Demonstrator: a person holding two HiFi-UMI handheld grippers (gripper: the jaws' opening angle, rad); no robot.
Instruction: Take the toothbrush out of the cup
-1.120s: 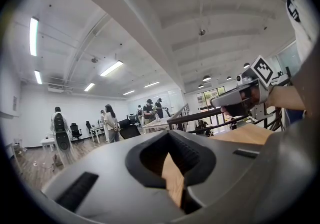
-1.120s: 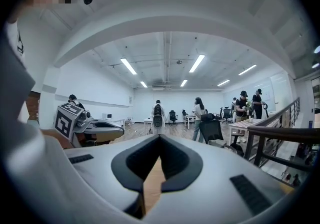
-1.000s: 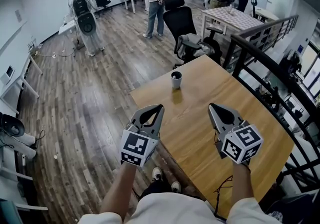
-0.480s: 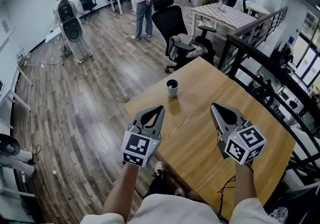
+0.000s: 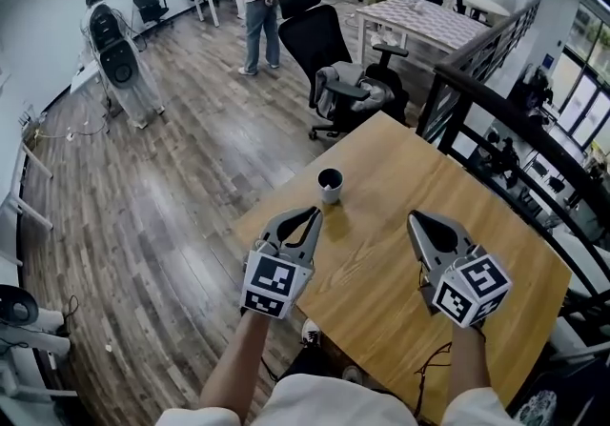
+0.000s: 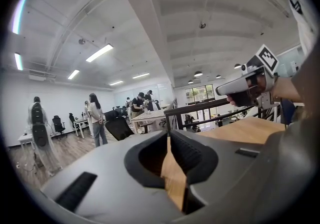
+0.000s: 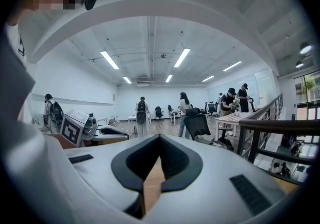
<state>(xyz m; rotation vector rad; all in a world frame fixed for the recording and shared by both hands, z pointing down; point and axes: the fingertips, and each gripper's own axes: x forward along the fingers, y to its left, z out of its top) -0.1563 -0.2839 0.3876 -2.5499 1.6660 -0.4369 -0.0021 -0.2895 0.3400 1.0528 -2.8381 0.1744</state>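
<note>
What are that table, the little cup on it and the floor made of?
Table: probably wood or veneer, honey-coloured, faint grain streaks, satin sheen. Cup: pale outside, dark inside; plastic, ceramic or paper, too small to tell. Floor: grey-brown planks, wood or laminate, lightly glossy from reflections.

You have nothing to read here. No word, number, label or brand mark is legible on anything in view, and any print there may be in the room is too small or blurred to make out.
</note>
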